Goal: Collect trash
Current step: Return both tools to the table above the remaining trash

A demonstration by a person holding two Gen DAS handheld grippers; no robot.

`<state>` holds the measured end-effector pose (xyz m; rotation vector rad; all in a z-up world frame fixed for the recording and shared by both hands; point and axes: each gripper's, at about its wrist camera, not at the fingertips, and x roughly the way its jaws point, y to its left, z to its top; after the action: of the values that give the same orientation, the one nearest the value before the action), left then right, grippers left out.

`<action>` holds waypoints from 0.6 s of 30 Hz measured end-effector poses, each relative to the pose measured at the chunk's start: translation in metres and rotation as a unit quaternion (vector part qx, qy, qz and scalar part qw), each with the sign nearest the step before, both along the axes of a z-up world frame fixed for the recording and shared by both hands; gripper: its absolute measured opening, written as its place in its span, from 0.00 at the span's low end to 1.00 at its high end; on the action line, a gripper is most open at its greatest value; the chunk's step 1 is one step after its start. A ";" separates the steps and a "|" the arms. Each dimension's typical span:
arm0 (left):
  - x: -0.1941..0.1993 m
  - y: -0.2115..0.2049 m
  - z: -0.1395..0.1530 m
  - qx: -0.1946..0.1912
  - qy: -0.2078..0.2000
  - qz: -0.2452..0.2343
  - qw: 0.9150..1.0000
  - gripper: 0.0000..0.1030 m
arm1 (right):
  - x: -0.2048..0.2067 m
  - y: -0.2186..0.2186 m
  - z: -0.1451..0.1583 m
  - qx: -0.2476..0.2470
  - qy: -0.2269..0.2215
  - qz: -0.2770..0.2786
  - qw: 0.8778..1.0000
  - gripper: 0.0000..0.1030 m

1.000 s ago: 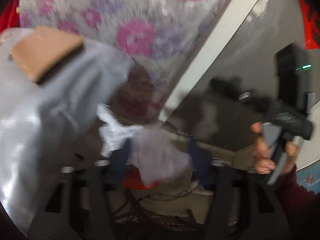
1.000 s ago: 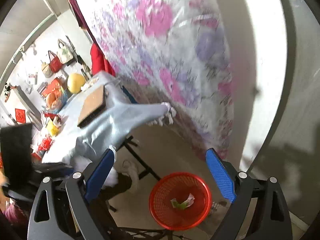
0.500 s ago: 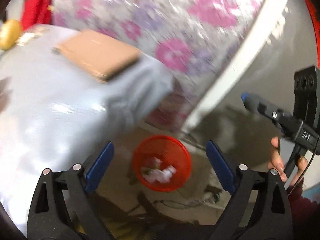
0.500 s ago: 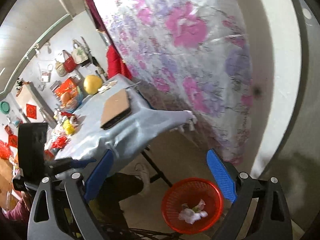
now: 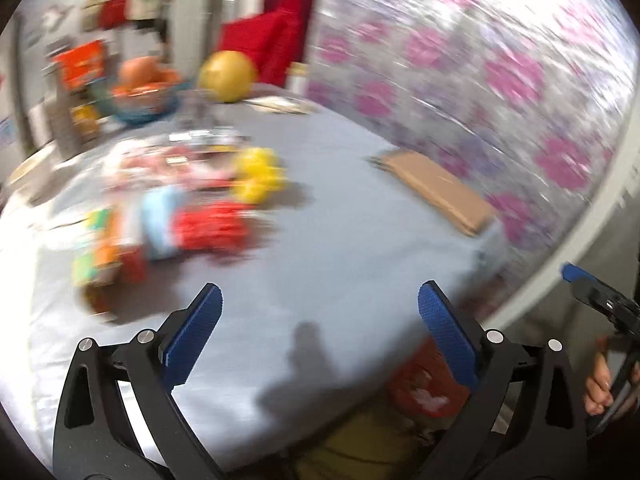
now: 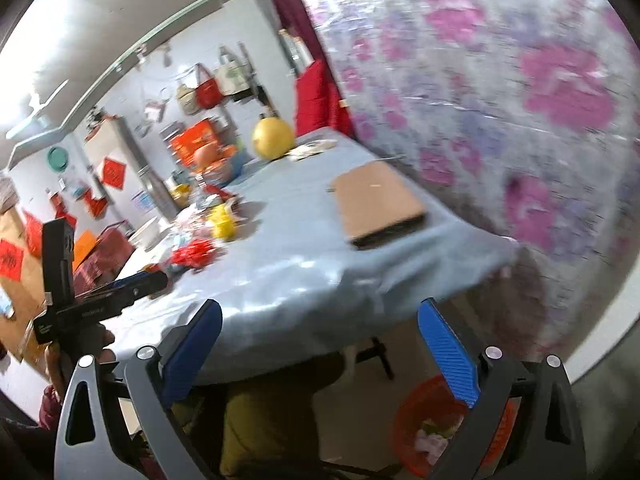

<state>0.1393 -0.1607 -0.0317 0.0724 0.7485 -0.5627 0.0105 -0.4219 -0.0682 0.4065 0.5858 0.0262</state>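
My left gripper [image 5: 319, 300] hovers over the near edge of the grey-blue clothed table [image 5: 340, 220]; its jaws are opening and nothing is between them. Blurred litter lies on the cloth ahead: a red wrapper [image 5: 212, 228], a yellow crumpled piece [image 5: 258, 176] and colourful packets [image 5: 108, 248]. The red mesh basket [image 5: 424, 388] stands on the floor beside the table, with white crumpled paper in it. My right gripper [image 6: 319, 314] is open and empty, above the table corner, and the basket [image 6: 424, 420] sits below its right finger.
A flat brown board [image 6: 376, 200] lies near the table's right corner. A yellow pomelo [image 6: 273, 138] and a fruit bowl [image 5: 140, 96] stand at the far end. A floral sheet [image 6: 520, 100] hangs along the right. The person's olive trousers [image 6: 272, 412] fill the space under the table.
White paper that sat between my left jaws now lies in the red basket, and those jaws have widened. Both views have swung up and left from the basket to the tabletop.
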 end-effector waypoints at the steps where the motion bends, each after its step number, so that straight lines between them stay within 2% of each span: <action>1: 0.003 0.011 -0.001 -0.003 -0.001 0.014 1.000 0.92 | 0.004 0.007 0.001 0.000 0.000 0.006 1.000 0.94; 7: 0.031 0.095 -0.008 -0.030 0.001 0.112 0.993 0.93 | 0.035 0.055 0.005 0.000 0.007 0.056 0.998 0.94; 11: 0.058 0.123 -0.014 -0.051 0.018 0.130 0.990 0.93 | 0.053 0.080 0.004 -0.005 0.020 0.079 0.997 0.94; 18: 0.112 0.145 -0.027 -0.078 0.063 0.149 0.984 0.93 | 0.071 0.107 0.008 -0.018 0.032 0.092 0.995 0.94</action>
<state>0.2509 -0.0159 -0.0582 -0.2190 0.8177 -0.3398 0.0816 -0.3153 -0.0605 0.3177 0.6844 0.1799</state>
